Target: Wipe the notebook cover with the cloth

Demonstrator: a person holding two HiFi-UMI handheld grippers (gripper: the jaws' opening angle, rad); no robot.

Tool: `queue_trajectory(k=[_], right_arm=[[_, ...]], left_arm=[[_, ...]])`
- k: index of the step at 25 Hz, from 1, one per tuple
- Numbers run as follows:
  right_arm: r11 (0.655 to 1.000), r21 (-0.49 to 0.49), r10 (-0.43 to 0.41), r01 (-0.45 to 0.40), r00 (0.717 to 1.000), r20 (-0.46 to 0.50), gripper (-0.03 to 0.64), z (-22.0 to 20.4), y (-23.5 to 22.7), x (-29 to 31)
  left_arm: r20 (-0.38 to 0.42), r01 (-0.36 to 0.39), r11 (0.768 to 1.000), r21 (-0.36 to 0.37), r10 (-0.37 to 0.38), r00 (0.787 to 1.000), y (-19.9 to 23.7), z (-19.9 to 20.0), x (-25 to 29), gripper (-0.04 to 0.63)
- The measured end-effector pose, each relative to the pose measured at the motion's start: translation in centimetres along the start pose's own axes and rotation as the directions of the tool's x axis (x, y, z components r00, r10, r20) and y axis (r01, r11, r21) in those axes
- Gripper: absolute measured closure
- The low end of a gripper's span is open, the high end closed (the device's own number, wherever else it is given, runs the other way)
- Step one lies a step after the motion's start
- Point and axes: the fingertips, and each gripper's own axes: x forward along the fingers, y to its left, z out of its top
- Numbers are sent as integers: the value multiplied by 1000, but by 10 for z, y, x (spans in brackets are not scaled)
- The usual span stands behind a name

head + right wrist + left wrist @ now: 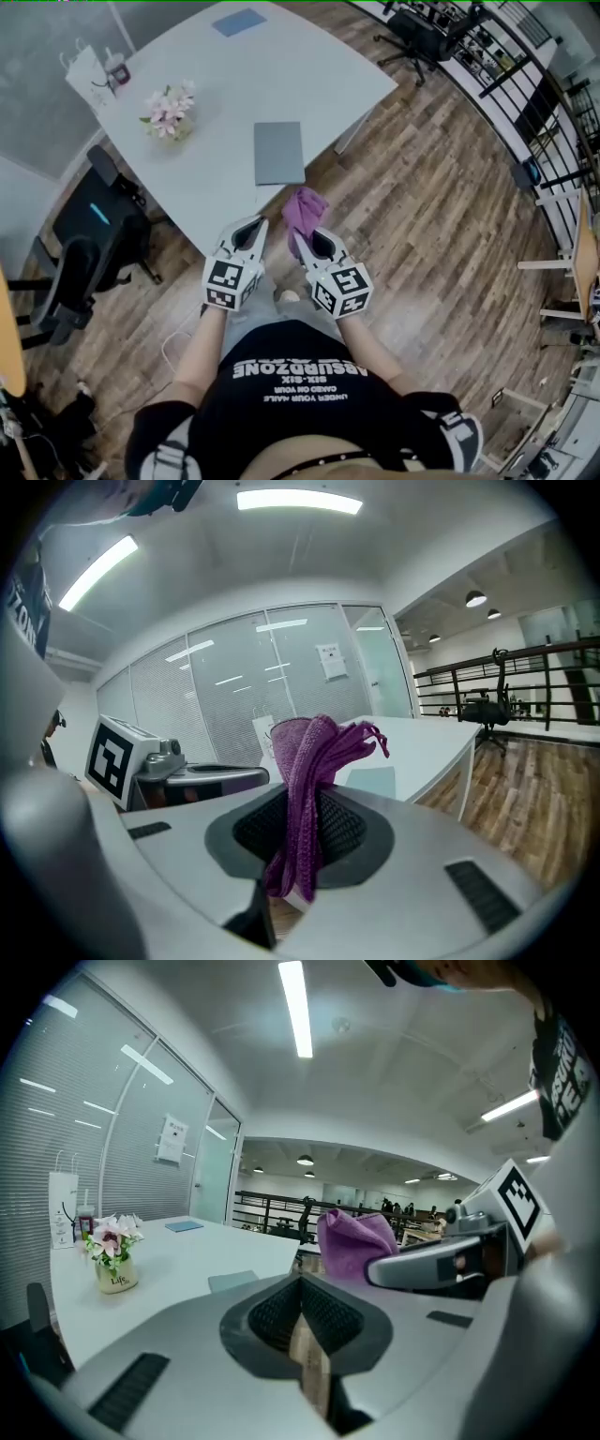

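While no wiping contact is yet being made, the right tool is clamping a purple knitted cloth between its jaws. In the right gripper view the fabric is bunching above the pads and trailing below them. The left tool is sitting just beside it at 9 o'clock, jaws together on nothing. Both are hovering off the near edge of the white counter, over wooden floor.

The grey rectangular notebook is lying flat and closed on the counter at 12 o'clock from the tools, close to that edge and apart from the cloth. A small pot of pink flowers is standing at 10 o'clock from the notebook, well apart.

Risks, as judged:
- The notebook is resting unrestrained near the counter edge, so a stroke pulled toward 6 o'clock may be sliding it off unless the left tool is pinning it.
- The cloth is being gripped as a narrow bundle, so little fabric is facing downward and the hard jaw tips may be scraping the cover.
- The loose tail hanging below the jaws may be snagging on the counter edge during approach.
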Motion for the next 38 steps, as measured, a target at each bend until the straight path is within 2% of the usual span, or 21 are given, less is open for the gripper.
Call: queue_trajectory(k=[3,7,11,14,22,25,27,32,35,38], right_arm=[[1000,5,-8,8,1000,-7,543,13,-8,32],[998,63,-11,12,1000,-7,543,19,-23,59],[991,130,-41,42,999,-3,543,25,-34,84],[988,140,-62,64,998,-21,543,25,-42,104],[982,169,-64,83,991,-116,543,21,-84,143],[981,185,-34,62,988,-150,543,18,-101,163],[973,229,6,37,983,-185,543,12,-113,179],[926,378,135,-19,949,-283,543,-12,-141,221],[912,408,187,-50,934,-304,543,-8,-151,238],[913,399,224,-84,921,-319,543,0,-159,254]], left_arm=[[-21,28,1000,3,-28,999,33,5,21,578],[-67,67,998,-2,-67,996,62,2,49,578],[-92,122,990,-63,-128,988,82,-4,73,578],[-115,155,986,-68,-162,980,94,-14,92,578],[-210,116,985,-127,-141,968,125,-49,139,578],[-236,90,986,-137,-121,964,139,-54,159,578],[-262,68,987,-145,-104,959,148,-59,171,578],[-354,28,987,-157,-83,932,162,-82,199,578],[-395,-4,987,-159,-60,917,172,-92,214,578],[-426,-22,987,-161,-50,903,179,-97,228,578]])
